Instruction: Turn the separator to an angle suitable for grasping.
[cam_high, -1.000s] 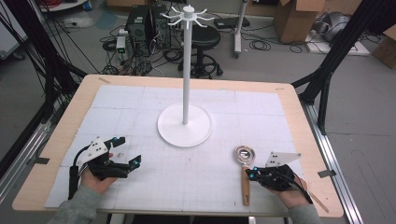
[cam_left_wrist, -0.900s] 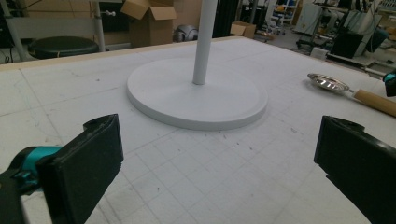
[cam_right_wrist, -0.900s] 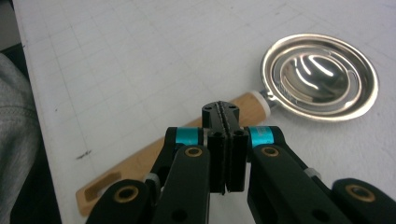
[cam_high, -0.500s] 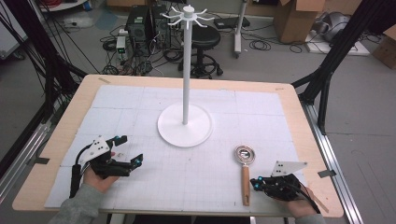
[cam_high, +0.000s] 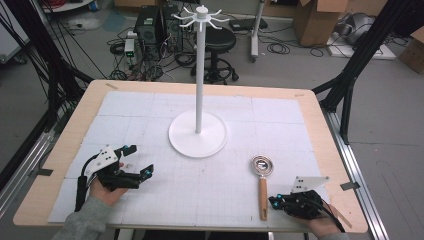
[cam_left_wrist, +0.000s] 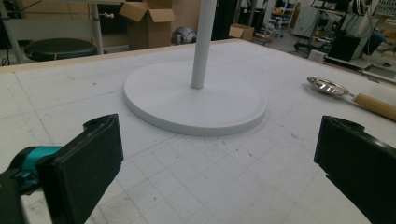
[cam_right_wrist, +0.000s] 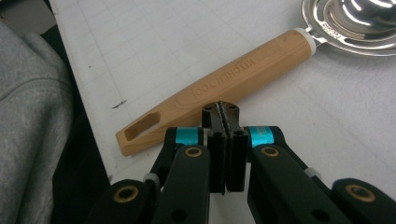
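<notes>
Wooden-handled strainer (cam_high: 262, 182) lying lower right, released since earlier. Right gripper (cam_high: 274, 201) withdrawn beside it, fingers closed empty; left gripper (cam_high: 139, 162) fingers open. White gridded bench (cam_high: 150, 107), cluttered workshop beyond.

Bright even overhead light, soft faint shadows, glare on metal strainer bowl (cam_right_wrist: 355, 21), slightly soft focus

From the high view we look forward and down over the table (cam_high: 60, 150), its near edge at the bottom, floor and gear beyond its far edge. The left gripper view sits low over the mat and faces across the table toward the white stand (cam_left_wrist: 196, 98), fairly near. The right gripper view looks steeply down, very close to the mat, at the strainer (cam_right_wrist: 219, 88). We find that strainer in all three views, lying far right in the left gripper view (cam_left_wrist: 355, 93); the stand (cam_high: 198, 132) is shared by the high and left gripper views.
</notes>
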